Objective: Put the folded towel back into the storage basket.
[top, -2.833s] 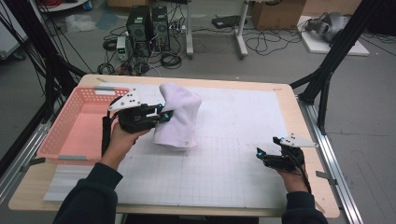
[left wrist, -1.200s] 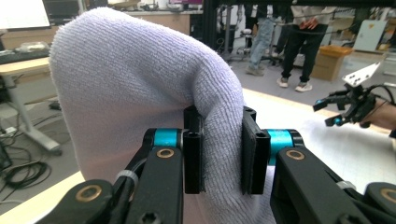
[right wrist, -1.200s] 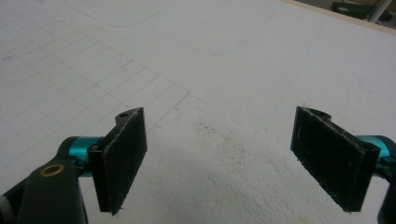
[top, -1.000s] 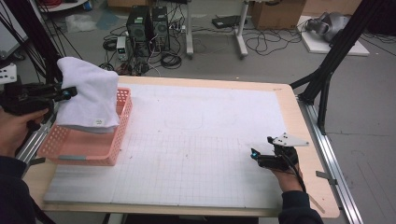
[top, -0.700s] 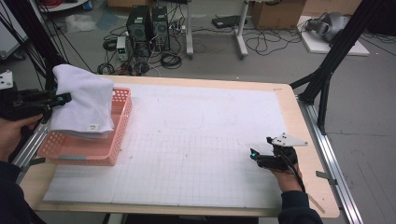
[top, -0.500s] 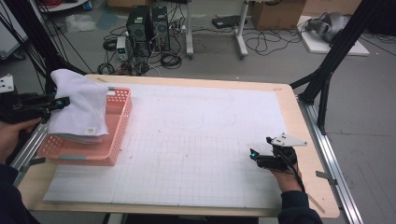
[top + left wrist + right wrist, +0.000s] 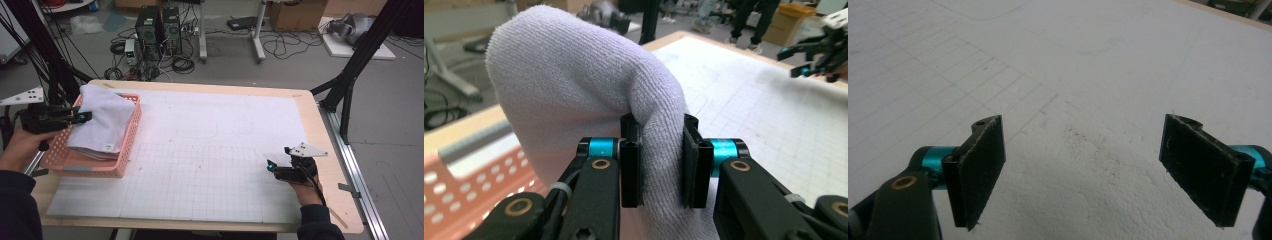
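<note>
High view: a white towel (image 7: 102, 127) drapes into the pink basket (image 7: 129, 145) at the desk's (image 7: 300, 100) left edge, held by the left gripper (image 7: 86, 116). Left gripper view: its jaws pinch a soft fold (light, limp; best gripped at bunched cloth). Right gripper view: the right gripper (image 7: 1083, 170) gapes wide, empty, above the desk.

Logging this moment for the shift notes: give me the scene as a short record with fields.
work in hand: white towel being put into the pink basket
towel: folded, lying over the basket, one fold pinched
left gripper: shut on the towel, at the basket's left side
right gripper: open, nothing between the jaws, low over the white gridded mat
basket: at the table's left edge
beyond the table: computer towers and cables on the floor
</note>
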A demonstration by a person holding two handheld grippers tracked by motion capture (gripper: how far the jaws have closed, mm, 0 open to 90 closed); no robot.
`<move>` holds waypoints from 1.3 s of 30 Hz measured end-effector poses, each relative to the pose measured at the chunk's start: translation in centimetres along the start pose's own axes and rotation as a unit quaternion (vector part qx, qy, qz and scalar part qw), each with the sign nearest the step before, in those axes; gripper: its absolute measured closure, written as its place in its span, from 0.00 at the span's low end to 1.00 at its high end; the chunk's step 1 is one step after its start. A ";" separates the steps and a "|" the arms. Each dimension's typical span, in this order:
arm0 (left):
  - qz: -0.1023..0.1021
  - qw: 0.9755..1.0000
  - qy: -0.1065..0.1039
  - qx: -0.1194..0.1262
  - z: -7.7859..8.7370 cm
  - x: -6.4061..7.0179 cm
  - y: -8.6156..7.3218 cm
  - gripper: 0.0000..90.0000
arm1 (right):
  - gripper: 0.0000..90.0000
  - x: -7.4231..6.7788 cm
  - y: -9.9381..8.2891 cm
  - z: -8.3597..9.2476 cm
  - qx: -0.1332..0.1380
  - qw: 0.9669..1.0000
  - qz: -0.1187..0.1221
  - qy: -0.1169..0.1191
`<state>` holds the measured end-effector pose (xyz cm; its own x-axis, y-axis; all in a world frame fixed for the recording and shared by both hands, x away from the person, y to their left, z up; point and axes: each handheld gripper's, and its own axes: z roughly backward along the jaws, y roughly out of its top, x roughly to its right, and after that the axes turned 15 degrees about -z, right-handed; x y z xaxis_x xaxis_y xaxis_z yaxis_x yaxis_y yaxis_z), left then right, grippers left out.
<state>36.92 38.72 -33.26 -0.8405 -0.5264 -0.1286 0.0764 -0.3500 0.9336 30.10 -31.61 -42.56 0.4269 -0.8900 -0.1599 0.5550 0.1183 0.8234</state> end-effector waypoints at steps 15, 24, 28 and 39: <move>0.023 0.999 0.015 -0.045 -0.8 -0.7 -1.5 0.82 | 0.19 0.1 -0.1 0.1 0.000 1.000 0.000 -0.003; 0.026 0.999 -0.005 -0.038 -2.1 -0.2 -2.0 0.82 | 0.19 0.1 -0.1 0.1 -0.001 1.000 -0.002 -0.004; 0.029 0.999 0.001 -0.044 -2.6 -0.2 -2.2 0.82 | 0.19 0.1 -0.1 0.1 -0.001 1.000 0.002 -0.003; 0.068 0.963 0.184 -0.185 -1.5 -1.4 -2.7 0.52 | 0.19 0.3 -0.1 0.3 0.001 1.000 -0.004 -0.005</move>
<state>38.68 39.20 -36.13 -0.5681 -0.8014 -0.1871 0.4157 -0.4756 0.7753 29.92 -31.99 -42.55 0.4158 -0.8951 -0.1611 0.5565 0.1102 0.8235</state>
